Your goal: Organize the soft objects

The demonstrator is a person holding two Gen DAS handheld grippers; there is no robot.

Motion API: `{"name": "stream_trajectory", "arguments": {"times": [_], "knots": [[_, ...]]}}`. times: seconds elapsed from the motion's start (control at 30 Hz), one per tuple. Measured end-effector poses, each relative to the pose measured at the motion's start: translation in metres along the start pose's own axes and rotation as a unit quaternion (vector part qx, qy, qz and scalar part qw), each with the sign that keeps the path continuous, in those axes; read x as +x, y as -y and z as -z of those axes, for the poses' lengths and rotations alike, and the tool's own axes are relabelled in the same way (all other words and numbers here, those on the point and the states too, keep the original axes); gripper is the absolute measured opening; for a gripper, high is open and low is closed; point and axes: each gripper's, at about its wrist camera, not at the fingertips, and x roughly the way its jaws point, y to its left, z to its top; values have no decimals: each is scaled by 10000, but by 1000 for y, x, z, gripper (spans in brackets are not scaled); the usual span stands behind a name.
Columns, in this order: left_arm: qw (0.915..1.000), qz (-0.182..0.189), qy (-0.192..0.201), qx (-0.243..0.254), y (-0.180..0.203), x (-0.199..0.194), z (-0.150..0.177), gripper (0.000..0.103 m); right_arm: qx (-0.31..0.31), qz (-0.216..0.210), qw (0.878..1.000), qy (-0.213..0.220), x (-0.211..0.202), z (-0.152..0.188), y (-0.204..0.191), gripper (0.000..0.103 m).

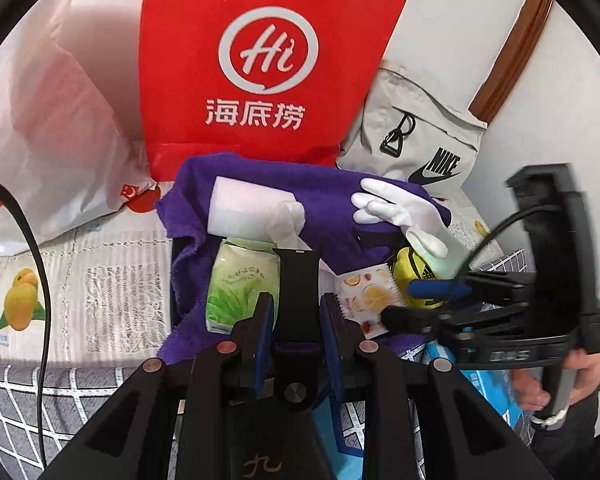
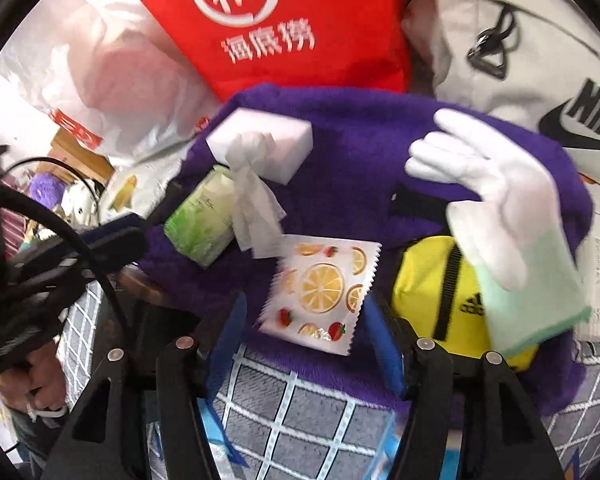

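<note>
Landmark: purple towel (image 2: 340,152), spread in front of the red bag (image 2: 300,20).
Soft objects: white sponge (image 2: 276,144) and white glove (image 2: 496,192) on the towel; green tissue pack (image 2: 198,220), fruit-print sachet (image 2: 320,288) and yellow pouch (image 2: 432,292) at its near edge.
Right gripper (image 2: 304,344): jaws apart, flanking the sachet, not touching.
Left gripper (image 1: 296,320): jaws apart, holding nothing, before the tissue pack.
Step (judged): approach to the sachet.
Next move: advance, then close on the thin packet.

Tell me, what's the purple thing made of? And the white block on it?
The purple towel looks like fuzzy fleece or terry cloth; its surface is matte and nappy. The white block seems to be foam sponge, matte with soft square edges, though I can't be sure.
</note>
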Motion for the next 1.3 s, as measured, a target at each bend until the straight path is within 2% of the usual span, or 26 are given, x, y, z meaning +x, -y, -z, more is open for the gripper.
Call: {"name": "stream_trajectory", "arguments": {"times": [0.1,0.3,0.67,0.87,1.1,1.2,1.27,1.3], "knots": [[10000,43,-70,-11,2,5,-2,23,27,21,9999,153,-16,2,5,65],[9999,27,-161,-2,4,12,-5,23,98,124,9989,448,-38,10,15,65],[9986,-194,-429,247,13,33,-17,23,197,-169,9940,1065,-98,68,29,65],[9966,-347,-643,393,16,49,-23,23,371,-317,9924,1129,-107,91,36,65],[9948,-408,-880,307,15,66,-24,24,420,-201,9935,1039,-105,107,37,65],[9948,-371,-919,232,14,64,-25,41,471,-257,9932,1029,-106,112,37,65],[9949,-450,-888,190,13,59,-25,56,462,-278,9931,1041,-110,116,34,65],[9951,-537,-812,196,14,54,-25,57,452,-268,9931,1046,-112,117,32,65]]}}
